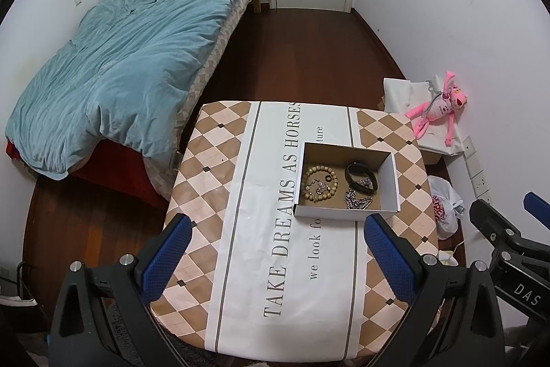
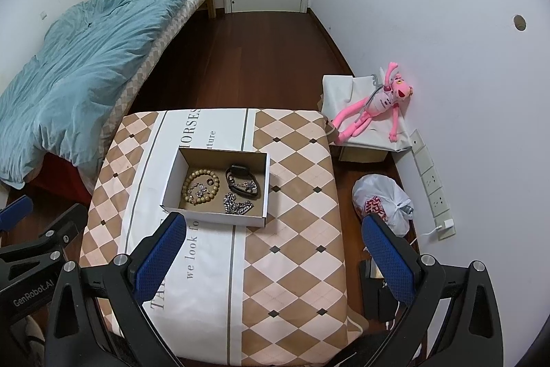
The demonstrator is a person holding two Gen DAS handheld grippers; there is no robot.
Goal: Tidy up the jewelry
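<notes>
The tangled silver pieces are hard to tell apart inside the cardboard box (image 1: 390, 181), which sits on the checked tablecloth (image 1: 206, 181). Round wooden beads (image 1: 319, 183), a black strap (image 1: 361, 177) and a chain (image 1: 359, 203) lie within. Left gripper (image 1: 278, 258) and right gripper (image 2: 275, 260) hover spread, empty, near the box.

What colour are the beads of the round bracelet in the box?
The bead bracelet is light tan, like wood. The right wrist view shows it best.
</notes>
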